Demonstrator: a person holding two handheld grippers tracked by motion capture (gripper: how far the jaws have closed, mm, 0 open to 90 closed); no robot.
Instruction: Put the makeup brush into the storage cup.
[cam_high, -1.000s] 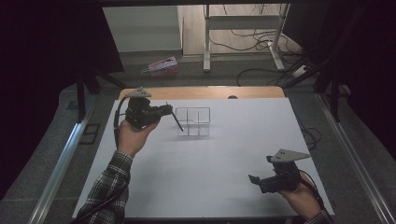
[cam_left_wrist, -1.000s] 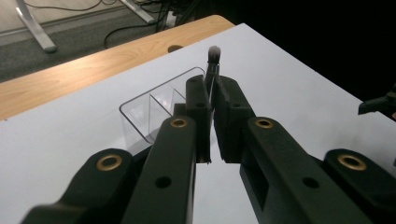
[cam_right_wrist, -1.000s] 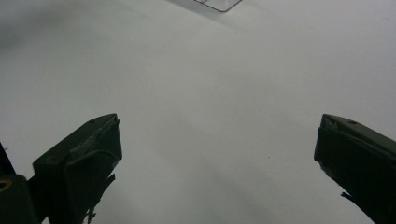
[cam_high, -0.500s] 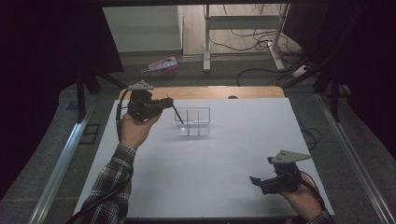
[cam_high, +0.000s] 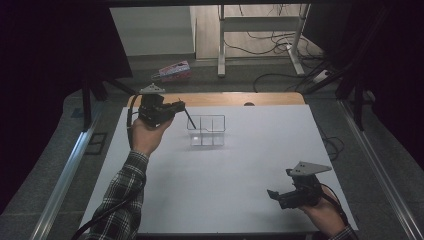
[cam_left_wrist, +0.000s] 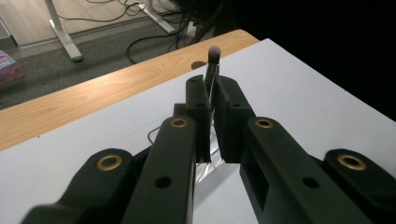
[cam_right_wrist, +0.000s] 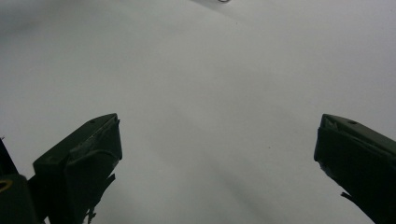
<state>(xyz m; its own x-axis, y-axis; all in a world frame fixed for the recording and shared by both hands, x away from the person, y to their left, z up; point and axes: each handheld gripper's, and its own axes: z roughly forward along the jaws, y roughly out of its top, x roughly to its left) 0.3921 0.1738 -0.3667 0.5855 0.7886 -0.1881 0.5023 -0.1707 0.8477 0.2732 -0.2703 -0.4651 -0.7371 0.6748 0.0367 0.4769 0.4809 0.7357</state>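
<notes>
clear plastic, the little divided organiser (cam_high: 206, 130) sits at the far middle of the white table (cam_high: 240, 165), so i hold my left gripper (cam_high: 181, 106) raised just left of it. its jaws are clamped on a slim black makeup brush (cam_high: 190, 119), which slants down toward the near-left compartment, probably to go in there. my right gripper (cam_high: 274, 194) rests at the near right, well apart, jaws wide with nothing between them, out of the way.
</notes>
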